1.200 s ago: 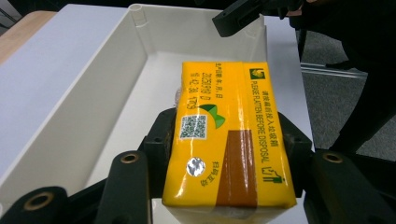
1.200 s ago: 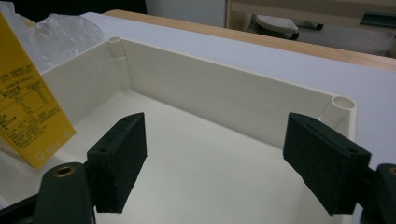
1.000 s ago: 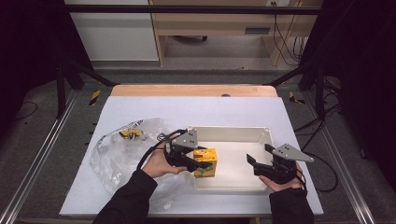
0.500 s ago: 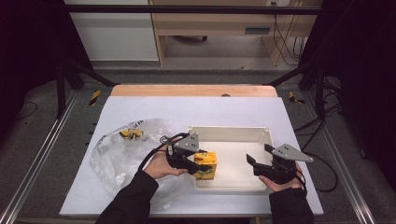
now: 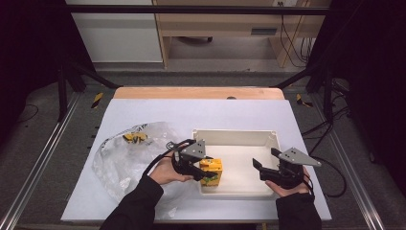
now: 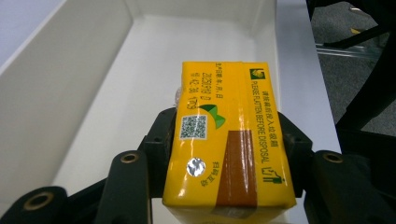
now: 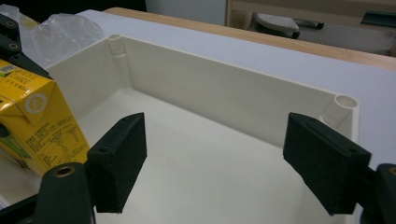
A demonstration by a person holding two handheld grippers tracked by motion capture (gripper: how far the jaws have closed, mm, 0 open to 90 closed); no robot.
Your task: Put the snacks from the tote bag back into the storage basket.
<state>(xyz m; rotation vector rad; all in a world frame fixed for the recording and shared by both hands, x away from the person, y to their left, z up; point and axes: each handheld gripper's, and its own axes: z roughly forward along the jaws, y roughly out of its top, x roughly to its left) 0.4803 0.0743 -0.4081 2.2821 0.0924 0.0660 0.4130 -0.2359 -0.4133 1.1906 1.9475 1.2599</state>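
We are seeing left gripper [image 5: 203, 168] clamping yellow juice carton [image 5: 211, 171] between both fingers [image 6: 159, 135], holding it at near-left end of white tray [image 5: 234, 135]. Carton possibly hovering just above tray floor; hard to tell. Right gripper [image 5: 262, 168] is sitting at tray's right end, fingers [image 7: 119, 158] spread wide, gripping nothing. Crumpled clear plastic bag [image 5: 122, 160] is lying on white table [image 5: 191, 112], left of tray, small yellow item [image 5: 134, 137] inside.

The yellow drink carton [image 5: 211, 171] with green logo, QR code and brown stripe is clamped between the jaws of the left gripper [image 5: 195, 165], over the left end of the white tray [image 5: 234, 137].
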